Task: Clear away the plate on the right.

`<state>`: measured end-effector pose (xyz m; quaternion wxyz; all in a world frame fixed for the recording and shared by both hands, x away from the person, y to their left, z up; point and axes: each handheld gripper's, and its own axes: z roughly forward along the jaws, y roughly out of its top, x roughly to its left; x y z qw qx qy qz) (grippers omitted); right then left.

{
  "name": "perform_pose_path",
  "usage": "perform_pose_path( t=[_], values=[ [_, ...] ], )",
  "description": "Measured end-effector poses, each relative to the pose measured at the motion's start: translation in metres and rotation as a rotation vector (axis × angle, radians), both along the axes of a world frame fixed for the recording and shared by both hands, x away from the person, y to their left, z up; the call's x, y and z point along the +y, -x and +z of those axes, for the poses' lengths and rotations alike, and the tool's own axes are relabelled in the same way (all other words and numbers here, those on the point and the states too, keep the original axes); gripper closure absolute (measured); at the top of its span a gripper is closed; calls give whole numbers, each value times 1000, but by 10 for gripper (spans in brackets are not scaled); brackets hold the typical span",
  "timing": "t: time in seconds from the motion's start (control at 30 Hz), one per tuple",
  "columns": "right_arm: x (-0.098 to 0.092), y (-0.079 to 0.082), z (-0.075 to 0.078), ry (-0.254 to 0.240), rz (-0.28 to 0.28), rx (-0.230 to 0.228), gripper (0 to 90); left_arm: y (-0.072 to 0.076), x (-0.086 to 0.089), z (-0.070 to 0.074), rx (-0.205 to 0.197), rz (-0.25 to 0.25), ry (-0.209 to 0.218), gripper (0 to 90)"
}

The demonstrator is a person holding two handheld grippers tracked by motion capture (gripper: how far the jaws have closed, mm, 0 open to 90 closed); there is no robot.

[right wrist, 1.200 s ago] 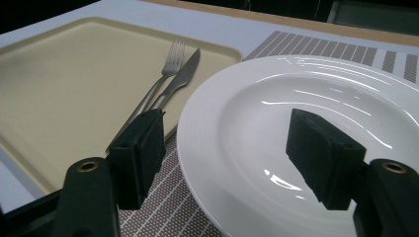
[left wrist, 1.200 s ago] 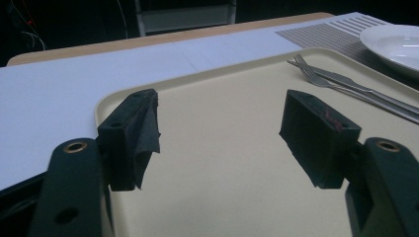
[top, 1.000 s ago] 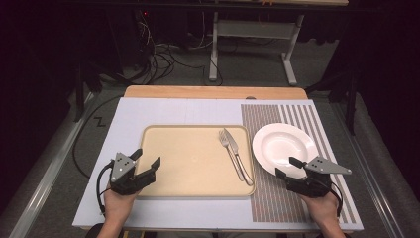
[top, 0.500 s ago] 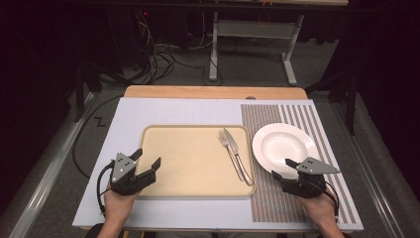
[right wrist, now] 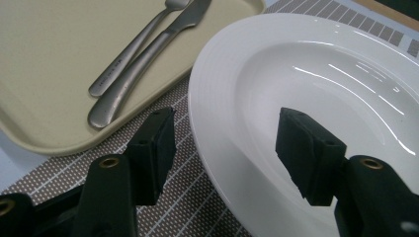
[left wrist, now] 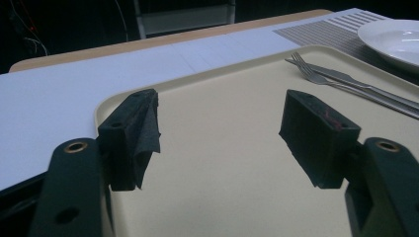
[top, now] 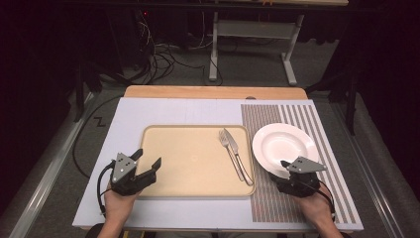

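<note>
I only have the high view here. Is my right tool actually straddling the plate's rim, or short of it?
Observer: Straddling. The right tool has the plate rim between its jaws, one jaw over the striped mat, the other over the bowl. The jaws have just been closing.
Operator: Pads on the rim yet?
Observer: No, neither pad seems to touch it.
Operator: And the left tool?
Observer: The left tool stands open, nothing between its jaws, over the tray corner.

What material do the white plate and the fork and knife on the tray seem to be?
Plate: probably glazed ceramic, glossy white with sharp light streaks. Fork and knife: likely stainless steel, brushed grey with a dull sheen. Tray: seemingly matte beige plastic.
</note>
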<state>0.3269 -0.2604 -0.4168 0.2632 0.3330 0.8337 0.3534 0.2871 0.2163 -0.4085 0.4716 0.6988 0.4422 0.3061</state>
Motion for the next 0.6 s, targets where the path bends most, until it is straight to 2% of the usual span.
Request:
perform_pose_path(
  t=[0.3,0.6],
  values=[
    [10,-5,-4,77,8,44,455,0,0,0,2,-1,0,318],
    [18,-9,-8,148,14,47,471,0,0,0,2,-3,0,317]
  ],
)
